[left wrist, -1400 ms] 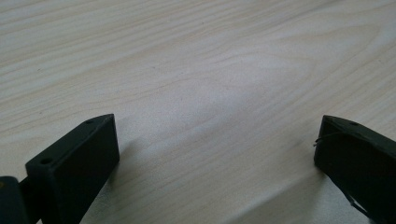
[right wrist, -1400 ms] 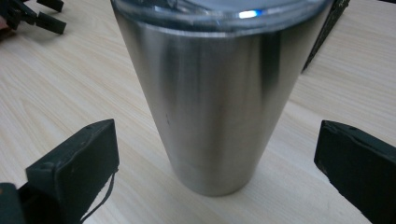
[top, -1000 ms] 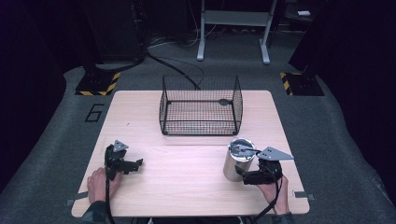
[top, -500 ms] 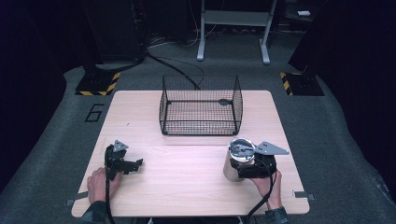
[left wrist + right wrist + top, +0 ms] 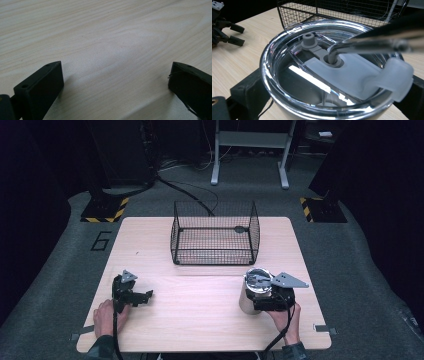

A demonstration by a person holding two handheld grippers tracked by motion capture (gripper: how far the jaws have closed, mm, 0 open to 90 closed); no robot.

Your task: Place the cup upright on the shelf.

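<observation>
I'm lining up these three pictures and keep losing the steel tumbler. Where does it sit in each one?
High view: the steel tumbler stands upright at the table's front right, between the right gripper's jaws.
Left gripper view: bare table between open jaws, no tumbler.
Right gripper view: the tumbler looms close, lid uppermost, a jaw on either side.
Shared landmark: the wire basket behind it.

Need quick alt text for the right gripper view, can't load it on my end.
A steel tumbler with a clear lid sits close up between the right gripper's black fingers, upright on the wooden table. Behind it stands a black wire basket, and the left gripper rests far left.
</observation>
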